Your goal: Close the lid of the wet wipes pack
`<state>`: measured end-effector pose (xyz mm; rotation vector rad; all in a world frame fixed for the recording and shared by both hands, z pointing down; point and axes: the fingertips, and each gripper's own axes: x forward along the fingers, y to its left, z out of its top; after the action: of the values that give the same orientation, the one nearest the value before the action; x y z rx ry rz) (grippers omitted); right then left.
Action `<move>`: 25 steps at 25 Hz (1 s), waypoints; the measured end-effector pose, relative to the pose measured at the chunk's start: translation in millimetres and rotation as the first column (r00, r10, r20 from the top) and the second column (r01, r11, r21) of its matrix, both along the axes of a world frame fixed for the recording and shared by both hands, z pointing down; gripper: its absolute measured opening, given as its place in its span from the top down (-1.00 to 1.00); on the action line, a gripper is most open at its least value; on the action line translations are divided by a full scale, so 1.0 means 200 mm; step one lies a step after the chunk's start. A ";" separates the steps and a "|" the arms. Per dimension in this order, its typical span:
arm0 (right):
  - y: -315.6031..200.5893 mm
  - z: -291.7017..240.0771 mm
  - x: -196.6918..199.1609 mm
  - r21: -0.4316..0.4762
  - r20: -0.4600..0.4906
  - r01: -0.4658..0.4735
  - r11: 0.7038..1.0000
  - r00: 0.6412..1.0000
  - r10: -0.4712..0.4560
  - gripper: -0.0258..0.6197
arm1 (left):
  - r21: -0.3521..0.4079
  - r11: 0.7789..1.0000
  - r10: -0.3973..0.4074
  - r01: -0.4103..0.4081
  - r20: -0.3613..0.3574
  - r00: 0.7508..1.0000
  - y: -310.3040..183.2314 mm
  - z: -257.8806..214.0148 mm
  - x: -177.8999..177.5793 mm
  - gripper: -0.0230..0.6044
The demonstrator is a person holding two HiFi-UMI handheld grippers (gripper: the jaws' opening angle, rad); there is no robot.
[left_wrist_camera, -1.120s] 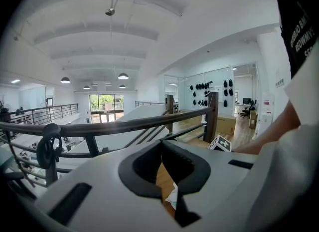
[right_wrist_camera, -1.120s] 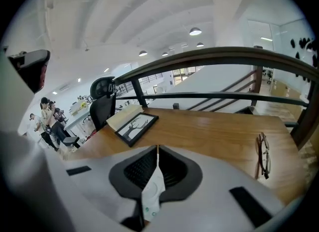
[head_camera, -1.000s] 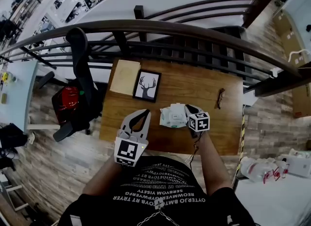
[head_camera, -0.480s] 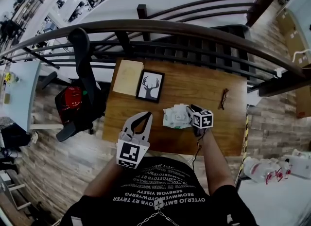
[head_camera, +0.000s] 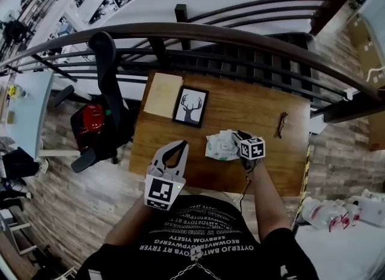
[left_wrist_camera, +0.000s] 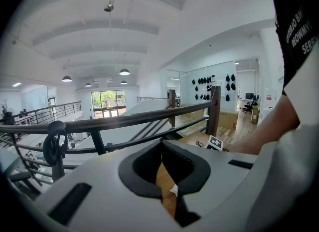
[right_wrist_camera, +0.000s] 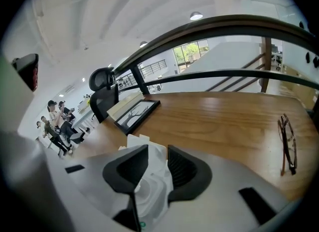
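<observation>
Wooden bench (head_camera: 264, 116) by railing (head_camera: 240, 35). Lid (right_wrist_camera: 144, 193) press on wet wipes pack (head_camera: 221, 145) prob. done: R claw (right_wrist_camera: 152, 163) just spread, pack between pads (right_wrist_camera: 130, 168); L claw (head_camera: 180, 144) pressed together. Next: check lid seated.

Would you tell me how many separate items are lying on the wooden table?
4: tan board at the far left corner, framed deer picture beside it, wet wipes pack near the front edge, glasses at right. The right gripper may hide more.
</observation>
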<state>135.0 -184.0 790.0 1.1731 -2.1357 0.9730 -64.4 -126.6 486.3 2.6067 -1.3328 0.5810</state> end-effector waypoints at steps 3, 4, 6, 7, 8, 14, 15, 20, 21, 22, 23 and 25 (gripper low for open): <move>0.02 -0.03 -0.02 0.012 0.014 0.006 1.000 1.000 -0.006 0.53 | 0.004 1.000 -0.005 0.005 -0.001 1.000 0.00 -0.01 -0.01 0.84; 0.03 -0.04 -0.02 0.014 0.015 0.009 1.000 1.000 -0.010 0.53 | 0.005 1.000 -0.006 0.006 -0.003 1.000 -0.01 -0.01 -0.01 0.84; 0.05 -0.06 -0.02 0.016 0.018 0.020 1.000 1.000 -0.020 0.53 | 0.009 1.000 -0.006 0.006 -0.005 1.000 -0.01 -0.02 -0.01 0.84; 0.06 -0.07 -0.03 0.017 0.022 0.025 1.000 0.999 -0.026 0.53 | 0.010 1.000 -0.005 0.005 -0.006 1.000 -0.01 -0.02 0.00 0.84; 0.07 -0.07 -0.03 0.018 0.026 0.031 0.999 0.999 -0.032 0.53 | 0.010 1.000 -0.003 0.003 -0.007 1.000 -0.01 -0.02 0.00 0.84; 0.21 -0.08 -0.03 0.020 0.038 0.063 0.998 0.997 -0.064 0.52 | 0.009 1.000 0.021 -0.021 -0.006 1.000 0.01 -0.01 0.06 0.84; 0.23 -0.08 -0.03 0.019 0.036 0.070 0.997 0.997 -0.071 0.51 | 0.010 1.000 0.024 -0.024 -0.006 1.000 0.01 -0.01 0.07 0.84; 0.31 -0.05 -0.02 0.010 0.038 0.081 0.997 0.996 -0.081 0.49 | 0.008 0.999 0.041 -0.041 -0.004 0.999 0.04 -0.01 0.12 0.84; 0.32 -0.05 -0.02 0.009 0.035 0.088 0.996 0.995 -0.088 0.49 | 0.008 0.999 0.042 -0.042 -0.003 0.999 0.05 -0.01 0.13 0.84; 0.33 -0.04 -0.02 0.008 0.030 0.099 0.995 0.995 -0.100 0.49 | 0.007 0.999 0.043 -0.043 -0.002 0.999 0.05 -0.01 0.13 0.84; 0.34 -0.03 -0.02 0.006 0.023 0.114 0.994 0.993 -0.114 0.49 | 0.006 0.999 0.043 -0.043 -0.001 0.999 0.06 0.00 0.13 0.84; 0.38 -0.02 -0.02 0.000 0.010 0.143 0.990 0.990 -0.143 0.49 | 0.003 0.999 0.041 -0.041 0.000 0.999 0.07 0.00 0.14 0.84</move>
<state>130.1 -108.7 786.6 1.0004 -2.1930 0.9170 -36.9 -112.7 486.7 2.6421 -1.2834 0.5859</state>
